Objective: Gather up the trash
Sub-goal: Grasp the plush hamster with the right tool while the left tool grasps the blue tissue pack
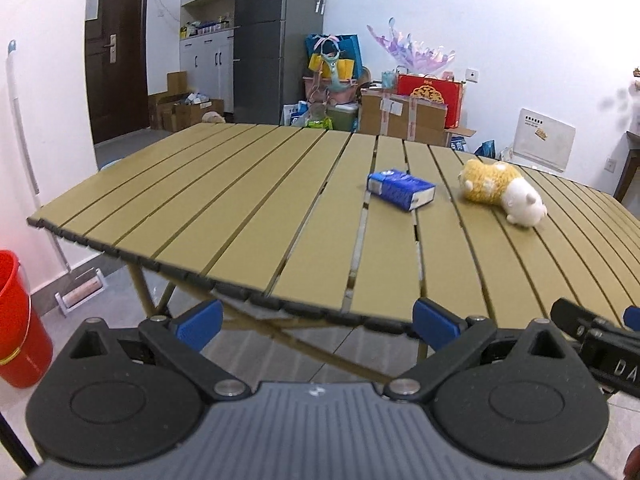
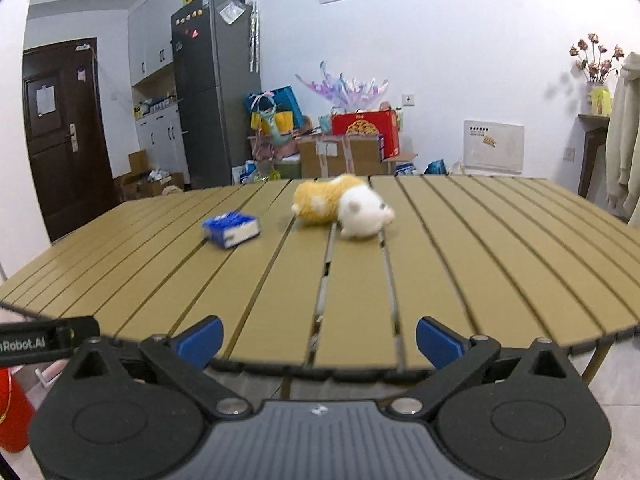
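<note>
At the near edge of the slatted table, both grippers hang just short of the tabletop with nothing in them. The right gripper has its blue fingers spread wide, empty air between them; the left gripper stands equally spread and empty, over the table's near edge toward its left corner.

Out from the grippers, the near half of the table is bare slats. Toward the far edge lies a small blue packet, flat on its side, and just beside it, not touching, a yellow-and-white plush toy tipped over. The packet looks like the likeliest piece of trash here, though it may be a full tissue pack; I cannot tell which.

My reading is that nothing has been collected yet and this is the approach. The next move calls for reaching across the table, bringing one gripper down over the packet's narrow sides and closing on it, then carrying it to the red bucket on the floor off the table's left side.

The plush toy sits close on the packet's right, so a wide reach from that side could knock it. Boxes and bags against the far wall lie well apart.
</note>
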`<state>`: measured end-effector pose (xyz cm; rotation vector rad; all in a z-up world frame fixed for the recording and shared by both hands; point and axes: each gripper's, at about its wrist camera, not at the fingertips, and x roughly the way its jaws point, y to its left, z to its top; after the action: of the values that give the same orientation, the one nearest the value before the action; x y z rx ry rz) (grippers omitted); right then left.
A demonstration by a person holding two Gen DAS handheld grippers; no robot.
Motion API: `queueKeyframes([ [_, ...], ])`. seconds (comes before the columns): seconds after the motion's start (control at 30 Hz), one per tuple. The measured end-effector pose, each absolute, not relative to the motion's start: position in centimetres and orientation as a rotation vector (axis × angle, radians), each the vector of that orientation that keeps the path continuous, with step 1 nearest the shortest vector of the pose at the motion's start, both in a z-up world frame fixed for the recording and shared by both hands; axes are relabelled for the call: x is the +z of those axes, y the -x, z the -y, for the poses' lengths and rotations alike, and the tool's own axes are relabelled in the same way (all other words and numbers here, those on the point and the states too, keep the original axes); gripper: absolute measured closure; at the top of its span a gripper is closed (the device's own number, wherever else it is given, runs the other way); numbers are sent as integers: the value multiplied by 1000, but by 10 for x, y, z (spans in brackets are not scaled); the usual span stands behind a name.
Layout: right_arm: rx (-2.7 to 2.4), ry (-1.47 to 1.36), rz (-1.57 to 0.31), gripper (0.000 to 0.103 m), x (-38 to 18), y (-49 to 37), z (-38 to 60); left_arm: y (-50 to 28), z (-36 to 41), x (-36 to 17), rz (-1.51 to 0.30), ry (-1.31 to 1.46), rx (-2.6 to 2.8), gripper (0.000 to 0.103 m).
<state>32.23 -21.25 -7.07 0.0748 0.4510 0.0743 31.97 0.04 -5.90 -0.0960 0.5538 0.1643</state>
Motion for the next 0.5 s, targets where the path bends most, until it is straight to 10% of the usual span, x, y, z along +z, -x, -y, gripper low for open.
queueKeyframes([
  [0.5,32,-90,-401,0,-52,-402,237,-384,14,-48,-533,73,148,0],
])
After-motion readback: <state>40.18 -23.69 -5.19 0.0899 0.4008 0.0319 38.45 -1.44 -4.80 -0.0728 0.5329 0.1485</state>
